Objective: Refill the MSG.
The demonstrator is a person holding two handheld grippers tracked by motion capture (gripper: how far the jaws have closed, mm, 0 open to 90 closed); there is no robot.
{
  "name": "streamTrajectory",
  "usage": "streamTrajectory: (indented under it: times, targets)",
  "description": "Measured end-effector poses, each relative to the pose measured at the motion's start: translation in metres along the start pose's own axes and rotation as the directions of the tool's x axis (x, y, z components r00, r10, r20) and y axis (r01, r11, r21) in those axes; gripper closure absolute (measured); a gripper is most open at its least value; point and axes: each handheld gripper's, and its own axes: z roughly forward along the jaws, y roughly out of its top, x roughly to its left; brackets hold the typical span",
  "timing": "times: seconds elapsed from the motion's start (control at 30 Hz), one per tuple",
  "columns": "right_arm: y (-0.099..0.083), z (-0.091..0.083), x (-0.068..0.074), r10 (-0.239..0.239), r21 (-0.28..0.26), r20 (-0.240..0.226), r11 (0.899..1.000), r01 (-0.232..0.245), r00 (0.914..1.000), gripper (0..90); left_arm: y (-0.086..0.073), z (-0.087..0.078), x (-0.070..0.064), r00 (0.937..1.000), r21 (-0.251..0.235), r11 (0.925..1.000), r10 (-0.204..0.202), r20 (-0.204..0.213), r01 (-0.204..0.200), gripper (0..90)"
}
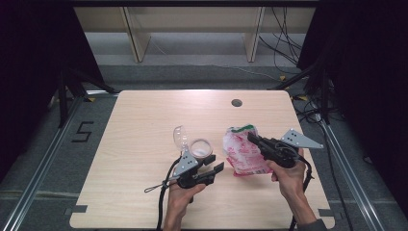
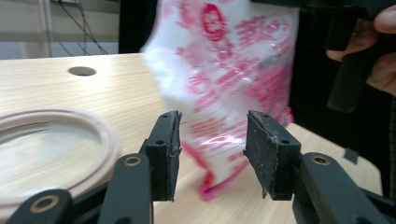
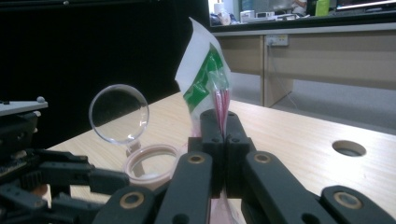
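Black "5" marked on the floor (image 1: 84, 131), bag (image 2: 233, 70) print unreadable

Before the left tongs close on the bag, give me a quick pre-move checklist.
1. Right tongs clamped on the bag: ok, jaws shut on its top edge.
2. Left tongs open: ok, clear gap between the jaws.
3. Bag lined up with the left tongs: ok, its lower part sits just beyond the gap.
4. Left tongs touching the bag: not ok yet, apart.
5. Container open: ok, clear lid hinged upright.
6. Container clear of the left tongs: cannot tell, it sits very close beside them.
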Motion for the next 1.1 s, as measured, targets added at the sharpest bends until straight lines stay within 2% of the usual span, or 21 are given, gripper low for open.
streamTrajectory:
  times: [0.1, 0.13, 0.23, 0.27, 0.33, 0.37, 0.4, 0.47, 0.5, 0.53, 0.57, 0.6, 0.63, 0.67, 0.7, 0.8, 0.93, 0.97, 1.03, 1.07, 1.1]
  targets:
    - [-0.003, -0.007, -0.004, 0.001, -0.006, 0.006, 1.000, -0.001, 1.0000, 90.0, 0.000, -0.008, 0.001, 0.9996, 0.012, 0.9999, 0.012, -0.025, -0.012, 53.9]
    - [-0.004, -0.009, -0.005, 0.003, -0.009, 0.007, 1.000, -0.003, 1.0000, 90.0, 0.001, -0.010, 0.001, 0.9991, 0.022, 0.9993, 0.029, -0.031, -0.029, 53.8]
    - [-0.007, -0.016, -0.007, 0.014, -0.008, 0.004, 1.000, -0.014, 0.9999, 90.0, -0.001, -0.017, 0.001, 0.9989, 0.030, 0.9995, 0.013, -0.046, -0.012, 53.3]
    - [-0.008, -0.018, -0.010, -0.019, -0.017, 0.018, 1.000, 0.020, 0.9997, 90.0, -0.001, -0.019, 0.001, 0.9989, 0.029, 0.9994, 0.020, -0.042, -0.018, 53.2]
    - [-0.011, -0.022, -0.010, 0.021, -0.020, 0.009, 1.000, -0.021, 0.9997, 90.0, -0.001, -0.025, 0.002, 0.9983, 0.033, 0.9992, 0.023, -0.053, -0.021, 53.1]
    - [-0.012, -0.024, -0.012, 0.024, -0.025, 0.013, 0.999, -0.024, 0.9996, 90.0, -0.001, -0.027, 0.004, 0.9981, 0.029, 0.9989, 0.039, -0.048, -0.038, 53.0]
    - [-0.014, -0.026, -0.012, 0.052, -0.022, 0.013, 0.998, -0.051, 0.9986, 90.0, -0.002, -0.030, 0.005, 0.9979, 0.029, 0.9991, 0.034, -0.054, -0.032, 53.0]
    - [-0.016, -0.030, -0.017, 0.039, -0.031, 0.021, 0.999, -0.038, 0.9990, 90.0, -0.005, -0.036, 0.006, 0.9976, 0.046, 0.9985, 0.031, -0.062, -0.029, 53.0]
    - [-0.017, -0.031, -0.018, 0.043, -0.033, 0.023, 0.999, -0.042, 0.9988, 90.0, -0.007, -0.038, 0.008, 0.9972, 0.050, 0.9982, 0.034, -0.066, -0.031, 52.9]
    - [-0.019, -0.033, -0.018, 0.063, -0.031, 0.023, 0.998, -0.062, 0.9978, 90.0, -0.010, -0.040, 0.008, 0.9959, 0.057, 0.9983, 0.017, -0.089, -0.011, 52.9]
    - [-0.020, -0.034, -0.019, 0.072, -0.038, 0.023, 0.997, -0.071, 0.9971, 90.0, -0.012, -0.042, 0.010, 0.9949, 0.063, 0.9980, 0.016, -0.099, -0.009, 52.8]
    - [-0.021, -0.035, -0.020, 0.061, -0.040, 0.020, 0.997, -0.060, 0.9979, 90.0, -0.014, -0.043, 0.011, 0.9944, 0.063, 0.9980, 0.012, -0.105, -0.005, 52.8]
    - [-0.022, -0.036, -0.020, 0.074, -0.051, 0.019, 0.996, -0.073, 0.9971, 90.0, -0.015, -0.045, 0.012, 0.9933, 0.073, 0.9974, 0.007, -0.116, 0.001, 52.7]
    - [-0.023, -0.038, -0.020, 0.083, -0.048, 0.016, 0.995, -0.082, 0.9964, 90.0, -0.016, -0.046, 0.015, 0.9948, 0.069, 0.9973, 0.030, -0.097, -0.023, 52.7]
    - [-0.024, -0.039, -0.022, 0.070, -0.048, 0.017, 0.996, -0.069, 0.9974, 90.0, -0.016, -0.047, 0.014, 0.9933, 0.076, 0.9971, 0.021, -0.114, -0.012, 52.7]
    - [-0.025, -0.041, -0.021, 0.086, -0.054, 0.008, 0.995, -0.086, 0.9962, 90.0, -0.017, -0.047, 0.014, 0.9943, 0.066, 0.9977, 0.020, -0.105, -0.013, 52.8]
    - [-0.028, -0.046, -0.019, 0.102, -0.062, 0.006, 0.993, -0.101, 0.9948, 90.0, -0.017, -0.048, 0.014, 0.9945, 0.084, 0.9963, 0.030, -0.100, -0.022, 52.7]
    - [-0.030, -0.047, -0.020, 0.097, -0.063, -0.003, 0.993, -0.097, 0.9953, 90.0, -0.018, -0.046, 0.014, 0.9957, 0.074, 0.9970, 0.028, -0.088, -0.022, 52.7]
    - [-0.032, -0.050, -0.021, 0.093, -0.061, 0.002, 0.994, -0.093, 0.9957, 90.0, -0.018, -0.046, 0.013, 0.9947, 0.081, 0.9966, 0.024, -0.100, -0.016, 52.6]
    - [-0.033, -0.053, -0.020, 0.110, -0.067, 0.003, 0.992, -0.109, 0.9940, 90.0, -0.018, -0.046, 0.013, 0.9951, 0.080, 0.9965, 0.030, -0.094, -0.023, 52.6]
    - [-0.035, -0.054, -0.021, 0.102, -0.066, 0.000, 0.993, -0.102, 0.9948, 90.0, -0.019, -0.046, 0.013, 0.9956, 0.077, 0.9968, 0.030, -0.088, -0.023, 52.6]
